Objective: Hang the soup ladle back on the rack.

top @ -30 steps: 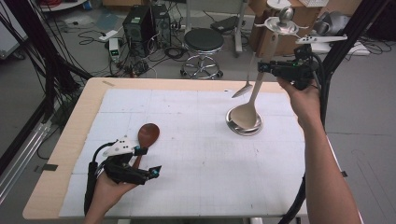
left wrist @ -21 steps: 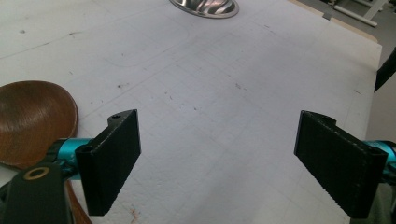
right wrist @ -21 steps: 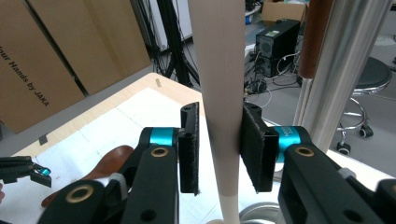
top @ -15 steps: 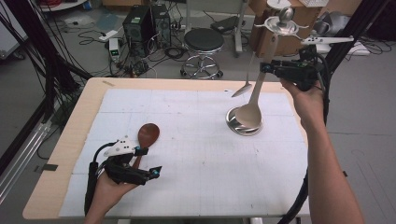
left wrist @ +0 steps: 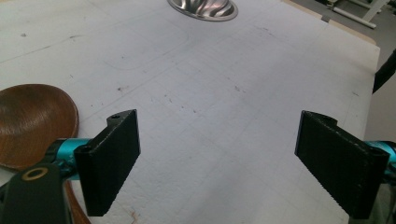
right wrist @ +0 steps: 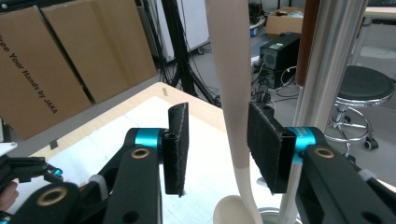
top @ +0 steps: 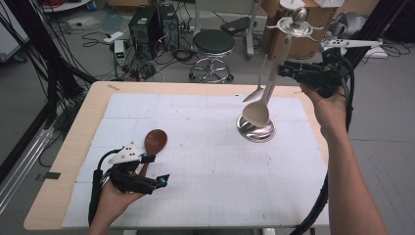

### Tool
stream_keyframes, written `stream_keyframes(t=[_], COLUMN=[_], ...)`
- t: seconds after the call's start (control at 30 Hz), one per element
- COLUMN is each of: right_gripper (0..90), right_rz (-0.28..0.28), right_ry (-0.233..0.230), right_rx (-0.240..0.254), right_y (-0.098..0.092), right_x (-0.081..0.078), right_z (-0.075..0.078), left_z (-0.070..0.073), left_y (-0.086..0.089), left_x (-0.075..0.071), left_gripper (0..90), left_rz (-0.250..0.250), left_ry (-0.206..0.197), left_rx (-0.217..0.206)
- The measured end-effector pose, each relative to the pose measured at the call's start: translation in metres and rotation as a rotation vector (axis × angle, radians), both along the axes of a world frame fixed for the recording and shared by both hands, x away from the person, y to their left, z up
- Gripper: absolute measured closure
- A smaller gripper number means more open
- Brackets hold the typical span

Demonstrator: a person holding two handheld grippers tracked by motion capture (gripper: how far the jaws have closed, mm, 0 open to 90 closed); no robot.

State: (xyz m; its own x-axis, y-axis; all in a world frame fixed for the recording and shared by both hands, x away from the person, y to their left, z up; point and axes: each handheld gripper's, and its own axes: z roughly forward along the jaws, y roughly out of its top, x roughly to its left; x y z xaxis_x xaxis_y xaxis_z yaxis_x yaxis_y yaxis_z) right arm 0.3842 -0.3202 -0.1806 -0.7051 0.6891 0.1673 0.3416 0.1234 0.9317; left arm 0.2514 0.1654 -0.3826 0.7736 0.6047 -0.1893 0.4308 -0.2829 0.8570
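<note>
Right hand-held gripper [right wrist: 217, 151] rises from the bottom of the frame, two black ribbed pads on teal-collared arms. Jaws have just been opening; a gap shows on the left side between the left pad and the beige spoon handle [right wrist: 231, 84]. Handle runs top to bottom through the centre, close against the right pad; contact can't be told. Spoon bowl [right wrist: 229, 211] at bottom centre. A shiny metal pole [right wrist: 327, 74] stands upright at right, just behind the right pad. White-covered worktop [right wrist: 140, 116] with a wooden edge at centre left. Cardboard boxes [right wrist: 60, 60] at upper left, round black stool [right wrist: 364, 91] at right, black computer case [right wrist: 280, 49] at upper centre right.
</note>
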Motion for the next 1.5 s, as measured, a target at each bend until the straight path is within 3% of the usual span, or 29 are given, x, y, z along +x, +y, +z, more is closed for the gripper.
stream_keyframes(t=[0.57,0.7,0.97,1.5], right_gripper=[74.0,77.4,89.3,89.8], right_rz=[0.016,0.032,0.064,0.058], right_ry=[0.000,0.001,-0.011,-0.068], right_rx=[0.021,0.050,0.028,0.043], right_y=[-0.013,-0.016,-0.014,-0.017], right_x=[-0.007,-0.008,-0.009,-0.012], right_z=[0.003,0.004,0.009,0.022], left_z=[0.001,0.001,0.001,0.000], left_y=[0.000,0.000,0.001,0.000], left_x=[0.001,0.000,0.001,0.001], left_gripper=[14.4,14.4,13.7,11.8], left_rz=[0.005,0.008,0.003,0.013], left_ry=[-0.002,-0.003,-0.002,0.003], left_rx=[-0.006,-0.008,-0.006,-0.003])
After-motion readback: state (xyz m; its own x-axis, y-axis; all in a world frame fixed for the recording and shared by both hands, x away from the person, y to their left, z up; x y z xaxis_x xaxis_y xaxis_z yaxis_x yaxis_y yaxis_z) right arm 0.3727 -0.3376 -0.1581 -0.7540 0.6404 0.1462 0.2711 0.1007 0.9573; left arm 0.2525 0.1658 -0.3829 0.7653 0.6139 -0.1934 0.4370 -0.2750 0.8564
